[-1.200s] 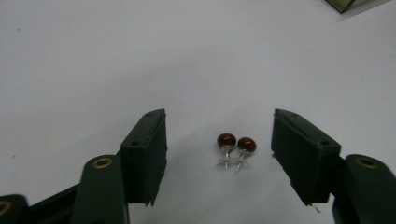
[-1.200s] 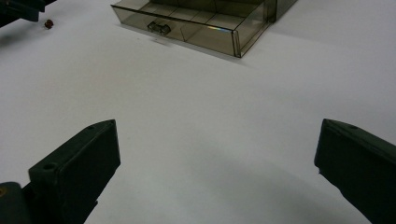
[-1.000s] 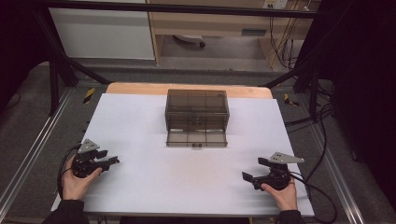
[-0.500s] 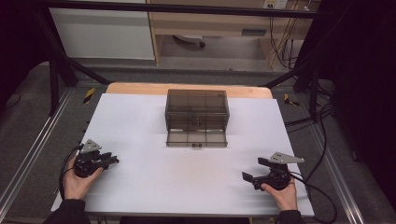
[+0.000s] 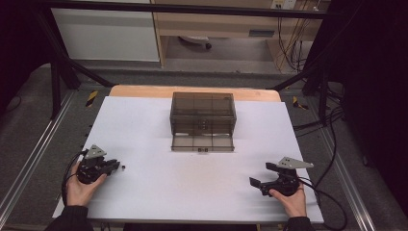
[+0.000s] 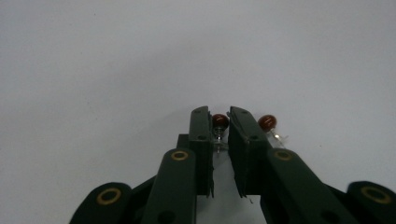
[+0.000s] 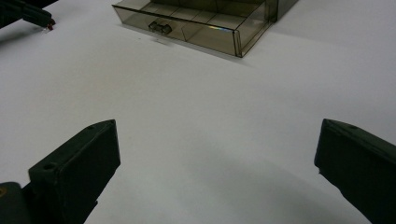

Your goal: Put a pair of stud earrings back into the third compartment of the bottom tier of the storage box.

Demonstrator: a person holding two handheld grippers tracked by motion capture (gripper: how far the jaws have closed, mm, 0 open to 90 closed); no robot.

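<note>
Two red-headed pins lie by the left tongs, just narrowed onto one; right tongs gape over bare worktop.

Lab: framed test table, cables

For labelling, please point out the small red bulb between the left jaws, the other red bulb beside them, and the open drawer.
gripped red bulb point(image 6: 220, 121), left gripper view, its round head
loose red bulb point(image 6: 267, 122), left gripper view, its round head
open drawer point(image 5: 202, 143), high view, its floor
</note>
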